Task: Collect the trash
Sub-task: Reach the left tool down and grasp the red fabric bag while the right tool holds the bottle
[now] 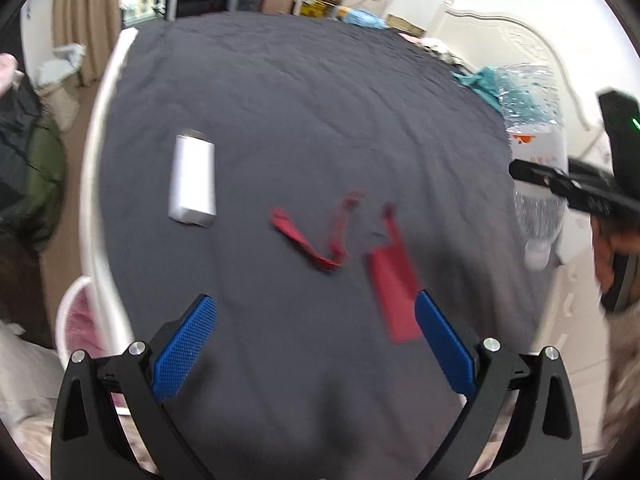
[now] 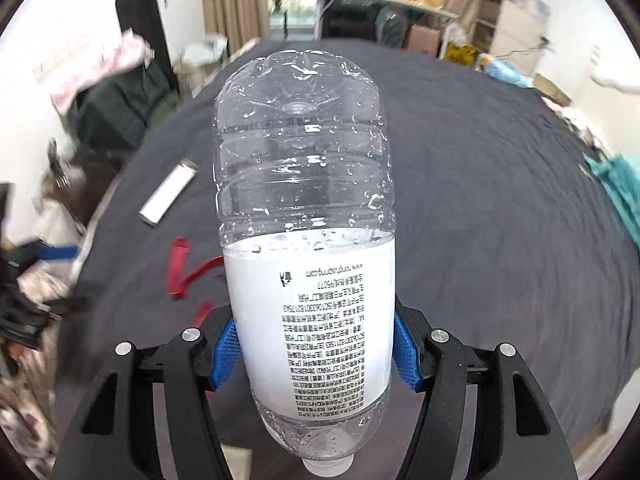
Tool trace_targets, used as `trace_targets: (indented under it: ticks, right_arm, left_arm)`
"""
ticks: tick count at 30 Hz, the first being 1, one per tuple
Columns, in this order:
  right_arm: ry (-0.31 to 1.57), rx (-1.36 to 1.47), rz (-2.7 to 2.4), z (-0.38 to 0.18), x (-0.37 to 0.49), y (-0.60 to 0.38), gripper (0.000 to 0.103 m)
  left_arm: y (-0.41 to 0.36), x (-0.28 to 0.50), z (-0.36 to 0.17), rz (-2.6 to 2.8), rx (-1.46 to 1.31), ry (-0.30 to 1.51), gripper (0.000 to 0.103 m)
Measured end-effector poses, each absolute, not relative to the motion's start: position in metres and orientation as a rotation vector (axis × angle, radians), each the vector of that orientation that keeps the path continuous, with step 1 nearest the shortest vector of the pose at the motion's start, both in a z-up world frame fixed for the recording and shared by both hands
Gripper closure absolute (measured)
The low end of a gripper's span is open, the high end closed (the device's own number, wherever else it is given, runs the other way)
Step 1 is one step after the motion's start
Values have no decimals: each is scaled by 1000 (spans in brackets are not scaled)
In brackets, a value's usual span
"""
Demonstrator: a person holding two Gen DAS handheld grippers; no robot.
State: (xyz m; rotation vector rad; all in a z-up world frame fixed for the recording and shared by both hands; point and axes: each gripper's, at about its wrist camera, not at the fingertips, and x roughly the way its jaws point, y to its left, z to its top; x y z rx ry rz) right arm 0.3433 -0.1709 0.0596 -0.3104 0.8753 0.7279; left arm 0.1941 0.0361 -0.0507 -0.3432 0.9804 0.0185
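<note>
Cluttered bedroom: curtains and a loaded desk at the far end, boxes and bags along the walls. A bed under a dark grey sheet fills both views and carries the trash.

Largest item: clear plastic bottle, no liquid visible beyond droplets inside, white printed label on its lower half. It is off the bed, pinched in the right hand-held gripper, blue pads pressed against both sides of the labelled section, base pointing away, cap end toward the camera. Judged light, thin-walled, likely to dent under squeeze; the labelled band looks the least slippery place to hold, and that is where the grip sits. From the left wrist view the same bottle hangs at the right edge of the bed.

Next: white rectangular packet on the sheet, left and farther off. Looks light and fairly stiff; take across its narrow width.

Then the red wrapper piece, flat, just beside the right pad of the left hand-held gripper. Thin, limp; needs a pinch at an edge.

Smallest: red torn strip, bent in a V, mid-sheet. Floppy, near weightless.

Left hand-held gripper: spread wide, holding nothing, above the near sheet, angled down toward the red scraps. Image blurred.
</note>
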Motion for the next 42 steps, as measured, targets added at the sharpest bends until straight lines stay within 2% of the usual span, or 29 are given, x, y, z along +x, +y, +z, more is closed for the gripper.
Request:
trace_targets:
  ticks: [5, 13, 21, 27, 28, 29, 38, 42]
  right_arm:
    - [853, -133, 676, 58, 294, -213, 42]
    - [833, -87, 610, 49, 242, -244, 42]
    - [824, -42, 571, 38, 239, -253, 42]
    - [806, -23, 550, 39, 236, -259, 42]
    - [806, -12, 552, 38, 237, -260, 42]
    - [807, -8, 552, 36, 235, -260, 42]
    - [839, 4, 563, 19, 242, -257, 42]
    - [857, 1, 568, 13, 247, -253, 42]
  left_arm:
    - [3, 208, -63, -105, -437, 996, 5]
    - [-26, 251, -96, -30, -440, 1052, 5]
    - [-65, 289, -116, 119, -315, 1137, 5]
    - [-68, 305, -141, 223, -233, 1191, 7]
    - [-68, 304, -141, 226, -222, 1185, 10]
    - [-69, 303, -140, 231, -200, 1175, 18]
    - [-71, 297, -127, 144, -147, 1146, 67]
    - [-69, 294, -119, 97, -116, 1158, 75]
